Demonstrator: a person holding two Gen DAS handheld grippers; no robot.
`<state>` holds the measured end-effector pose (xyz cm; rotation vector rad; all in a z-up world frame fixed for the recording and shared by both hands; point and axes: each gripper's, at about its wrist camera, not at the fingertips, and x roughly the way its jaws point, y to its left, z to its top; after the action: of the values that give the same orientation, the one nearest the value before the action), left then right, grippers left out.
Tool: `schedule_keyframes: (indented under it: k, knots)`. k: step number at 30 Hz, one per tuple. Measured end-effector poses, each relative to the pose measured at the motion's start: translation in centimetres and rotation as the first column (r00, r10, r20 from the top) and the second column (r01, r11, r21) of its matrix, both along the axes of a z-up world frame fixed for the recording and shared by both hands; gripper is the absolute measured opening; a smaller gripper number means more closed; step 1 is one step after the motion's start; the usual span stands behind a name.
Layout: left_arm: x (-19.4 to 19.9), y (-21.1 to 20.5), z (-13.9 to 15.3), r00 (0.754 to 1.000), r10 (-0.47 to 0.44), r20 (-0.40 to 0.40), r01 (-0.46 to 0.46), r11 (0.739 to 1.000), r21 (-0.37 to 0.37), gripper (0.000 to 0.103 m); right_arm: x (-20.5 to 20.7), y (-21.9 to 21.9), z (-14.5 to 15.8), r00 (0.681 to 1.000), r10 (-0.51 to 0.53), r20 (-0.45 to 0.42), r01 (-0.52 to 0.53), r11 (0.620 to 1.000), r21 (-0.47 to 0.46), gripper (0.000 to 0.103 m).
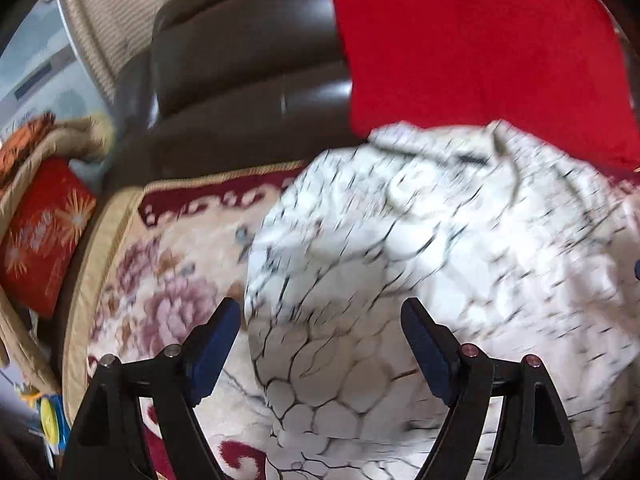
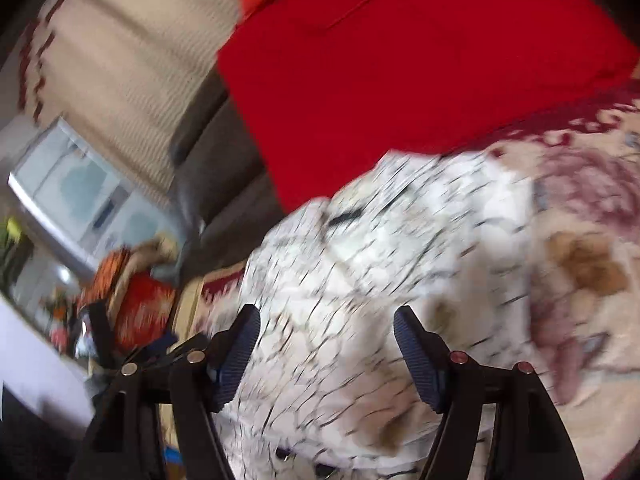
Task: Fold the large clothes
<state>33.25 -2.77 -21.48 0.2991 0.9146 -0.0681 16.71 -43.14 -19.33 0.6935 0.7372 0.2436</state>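
We see the white crackle-print garment point(image 1: 420, 248) lying bunched and unfolded on the floral rug point(image 1: 168, 264); our left gripper point(image 1: 320, 344) and right gripper point(image 2: 326, 348) hover apart, empty.

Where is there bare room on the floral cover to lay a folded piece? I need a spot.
Free: the floral cover left of the white patterned garment, up to its tan edge. Crowded: the garment's own patch and the red cloth behind it.
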Motion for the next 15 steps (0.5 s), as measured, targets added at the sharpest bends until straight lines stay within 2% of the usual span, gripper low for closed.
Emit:
schedule_keyframes:
  k: [1,3,4,5,6,9,12,15]
  knots:
    - [0.2,0.3,-1.3,0.999,0.013,-0.031,-0.013,1.000,0.009,0.083,0.4,0.9,-0.8,0.998,0.030,-0.050,-0.031,0.999,-0.035,0.067]
    - [0.7,0.5,-4.1,0.992,0.030,-0.124,-0.026,0.999,0.038,0.083,1.7,2.6,-3.6,0.974,0.074,-0.212,-0.098,0.990,-0.105,0.066]
    - [0.7,0.5,-4.9,0.990,0.028,-0.139,-0.023,0.999,0.039,0.083,2.1,3.0,-4.9,0.959,0.082,-0.273,-0.118,0.986,-0.118,0.059]
    - [0.6,0.6,-5.1,0.992,0.022,-0.126,-0.018,0.999,0.033,0.083,2.2,3.2,-5.5,0.952,0.078,-0.296,-0.122,0.984,-0.133,0.057]
    - [0.5,0.6,-4.8,0.993,0.018,-0.120,-0.014,0.999,0.032,0.083,2.0,3.3,-5.2,0.957,0.068,-0.283,-0.114,0.982,-0.150,0.053]
    - [-0.1,1.1,-3.3,0.993,-0.001,-0.117,0.000,1.000,-0.010,0.083,1.0,2.7,-4.0,0.977,0.045,-0.207,-0.077,0.986,-0.147,0.053]
    - [-1.3,1.5,-1.4,0.998,-0.033,-0.062,0.028,0.997,-0.074,0.083,-0.2,2.3,-2.5,0.993,0.032,-0.117,-0.048,0.990,-0.134,0.054]
    - [-2.3,0.7,-1.0,0.997,-0.060,-0.042,0.056,0.995,-0.083,0.083,-0.4,3.0,-1.6,0.994,0.075,-0.083,-0.086,0.986,-0.139,0.054]
